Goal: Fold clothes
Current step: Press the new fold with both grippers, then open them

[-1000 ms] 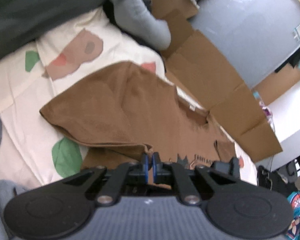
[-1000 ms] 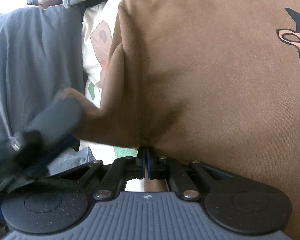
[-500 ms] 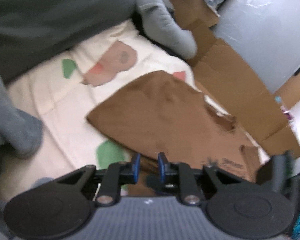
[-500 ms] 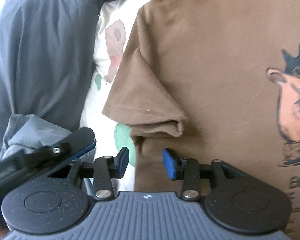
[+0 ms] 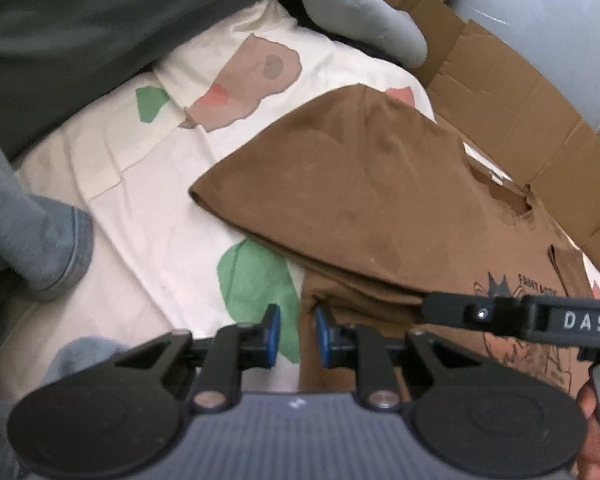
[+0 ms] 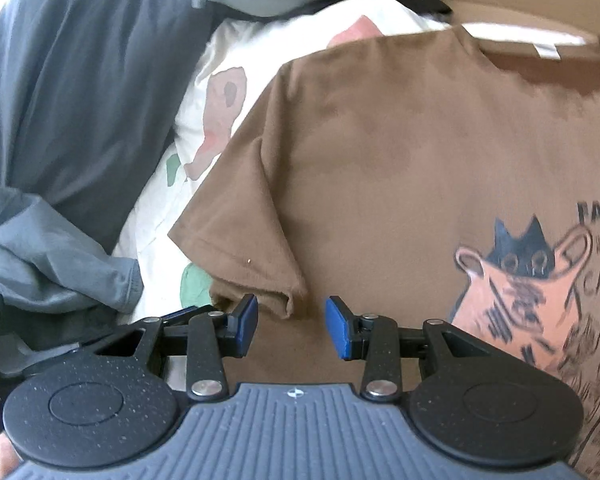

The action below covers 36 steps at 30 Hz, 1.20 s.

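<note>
The brown T-shirt (image 6: 400, 168) lies flat, print side up, on a cream sheet (image 5: 148, 200) with green and pink patches. In the right wrist view its long axis runs from the collar (image 6: 540, 50), at the far end next to the cardboard, back toward the camera. The collar has a white label inside it. A printed cat in an orange jug (image 6: 516, 280), with dark lettering beside it, sits on the chest to the right of the shirt's middle. The sleeve (image 6: 244, 240) on the left of the shirt is folded in over the body, and its hem slants down toward the near edge.

The right gripper (image 6: 291, 322) has just been opening; its blue-padded jaws stand moderately apart just above the folded sleeve's lower corner, and nothing is pinched between them. The left gripper (image 5: 297, 334) has also just been opening, but only to a narrow gap. It hangs over the shirt's near-left edge where that edge meets the sheet, with no cloth between its pads.

A flattened cardboard box (image 5: 512, 92) lies beyond the shirt; whether anything is in it cannot be told. A dark grey garment (image 6: 72, 92) lies left of the shirt.
</note>
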{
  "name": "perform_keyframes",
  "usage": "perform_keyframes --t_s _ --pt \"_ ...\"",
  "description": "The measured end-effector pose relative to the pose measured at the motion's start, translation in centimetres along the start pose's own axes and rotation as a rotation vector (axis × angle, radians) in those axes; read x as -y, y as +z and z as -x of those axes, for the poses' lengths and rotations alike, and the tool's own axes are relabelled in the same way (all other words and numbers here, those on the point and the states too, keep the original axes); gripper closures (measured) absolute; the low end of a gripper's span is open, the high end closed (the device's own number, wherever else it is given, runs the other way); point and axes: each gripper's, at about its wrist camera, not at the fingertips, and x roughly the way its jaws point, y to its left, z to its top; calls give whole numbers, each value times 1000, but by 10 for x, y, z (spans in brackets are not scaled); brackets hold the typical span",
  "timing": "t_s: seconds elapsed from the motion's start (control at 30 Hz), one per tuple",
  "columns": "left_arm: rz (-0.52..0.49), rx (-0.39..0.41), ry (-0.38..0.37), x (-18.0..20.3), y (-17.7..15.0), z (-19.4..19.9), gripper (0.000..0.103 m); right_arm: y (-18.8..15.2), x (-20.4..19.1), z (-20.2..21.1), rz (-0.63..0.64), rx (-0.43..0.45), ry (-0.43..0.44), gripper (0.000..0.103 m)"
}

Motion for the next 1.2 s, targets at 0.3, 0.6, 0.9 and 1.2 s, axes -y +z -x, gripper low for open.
perform_keyframes --t_s 0.3,0.6,0.9,1.2 --pt "-22 -18 2 5 5 -11 93 7 -12 -15 147 -50 -60 73" --pt "-25 -28 20 2 6 -12 97 5 1 4 68 1 -49 100" --pt "-46 -80 9 2 13 -6 87 -9 17 -16 -13 -90 -79 97" --pt "-49 -6 47 -6 35 16 64 -15 24 -2 -42 -82 -65 76"
